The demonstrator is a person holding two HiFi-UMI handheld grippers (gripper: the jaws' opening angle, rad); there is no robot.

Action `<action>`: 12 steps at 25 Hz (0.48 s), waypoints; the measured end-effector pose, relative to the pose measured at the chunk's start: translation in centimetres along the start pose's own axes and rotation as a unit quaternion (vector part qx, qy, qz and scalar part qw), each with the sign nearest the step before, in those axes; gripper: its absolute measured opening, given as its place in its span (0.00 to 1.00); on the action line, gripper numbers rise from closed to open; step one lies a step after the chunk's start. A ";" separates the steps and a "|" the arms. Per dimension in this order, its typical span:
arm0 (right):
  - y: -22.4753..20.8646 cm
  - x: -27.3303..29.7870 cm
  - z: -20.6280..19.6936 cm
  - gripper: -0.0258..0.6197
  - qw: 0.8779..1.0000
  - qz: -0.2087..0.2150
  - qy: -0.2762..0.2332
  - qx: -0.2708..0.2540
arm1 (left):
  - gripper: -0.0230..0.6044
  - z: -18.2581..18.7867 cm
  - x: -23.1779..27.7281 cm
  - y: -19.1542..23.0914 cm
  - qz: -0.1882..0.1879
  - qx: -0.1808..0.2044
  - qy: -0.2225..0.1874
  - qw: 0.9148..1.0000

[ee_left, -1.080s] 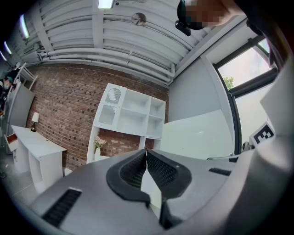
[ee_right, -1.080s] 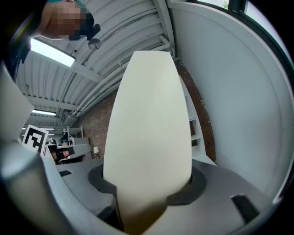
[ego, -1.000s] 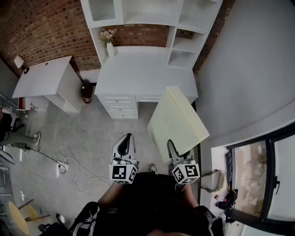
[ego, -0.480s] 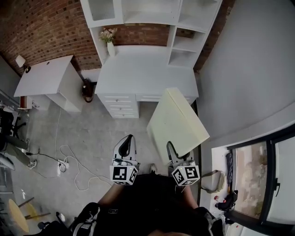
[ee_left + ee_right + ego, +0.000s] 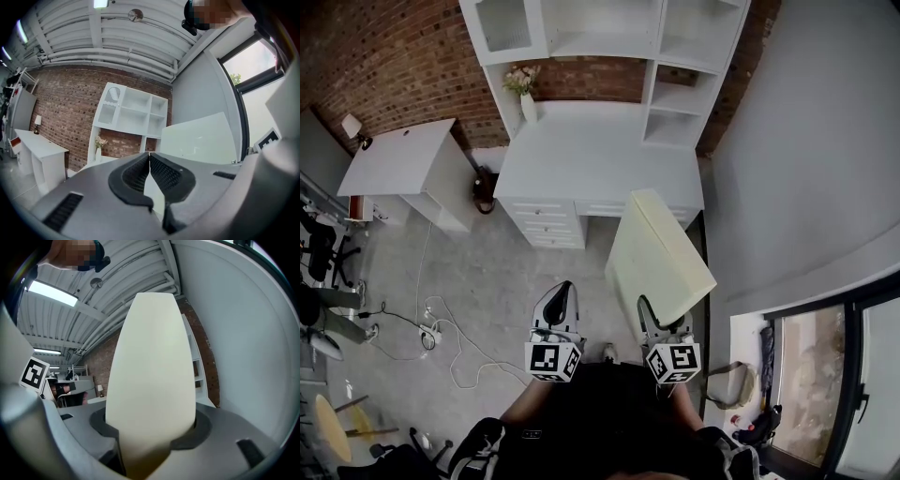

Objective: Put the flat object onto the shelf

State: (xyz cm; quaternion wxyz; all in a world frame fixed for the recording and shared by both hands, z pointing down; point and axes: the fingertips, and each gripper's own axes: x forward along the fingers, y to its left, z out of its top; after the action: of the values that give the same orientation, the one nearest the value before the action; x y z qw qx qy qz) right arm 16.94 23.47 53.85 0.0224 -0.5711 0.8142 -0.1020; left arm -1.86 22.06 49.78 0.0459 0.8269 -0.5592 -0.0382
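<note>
We gripped pale flat panel (image 5: 658,255) in right gripper (image 5: 653,320); left gripper (image 5: 557,302) closed, empty. Shelf (image 5: 677,92) far ahead; approach and placing not yet done.

head camera, plus one on each gripper
my head view looks steeply down over the white desk (image 5: 591,150); the views on my left gripper (image 5: 562,289) and right gripper (image 5: 647,307) face level along their jaws, close up. all three share the white shelf unit (image 5: 652,56).
</note>
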 end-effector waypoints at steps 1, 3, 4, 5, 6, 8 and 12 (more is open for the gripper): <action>-0.4 0.1 -0.1 0.48 1.000 0.004 0.001 0.000 | 0.06 -0.2 0.1 -0.3 0.002 0.003 0.003 1.000; -1.2 0.6 -0.2 0.48 1.000 0.011 0.004 0.001 | 0.06 -0.7 0.3 -0.6 0.010 0.009 0.010 1.000; -1.7 1.0 -0.1 0.48 1.000 0.013 0.005 0.001 | 0.06 -0.8 0.4 -0.5 0.016 0.010 0.013 1.000; -2.0 1.4 -0.1 0.48 1.000 0.015 0.006 0.001 | 0.06 -0.9 0.6 -0.3 0.023 0.011 0.016 1.000; -2.3 1.8 -0.2 0.48 1.000 0.016 0.007 0.002 | 0.06 -1.1 0.7 0.0 0.030 0.011 0.019 0.999; -2.5 2.4 -0.5 0.48 1.000 0.019 0.010 0.007 | 0.06 -1.7 1.2 0.8 0.038 0.008 0.029 0.999; -2.8 5.0 -1.1 0.48 0.999 0.024 0.025 0.006 | 0.06 -2.8 3.8 1.9 0.029 0.000 0.039 0.999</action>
State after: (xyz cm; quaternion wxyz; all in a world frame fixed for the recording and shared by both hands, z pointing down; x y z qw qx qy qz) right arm 17.60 18.00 55.84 0.0083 -0.5484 0.8274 -0.1208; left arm -1.85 17.89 52.70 0.0685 0.8109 -0.5811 -0.0045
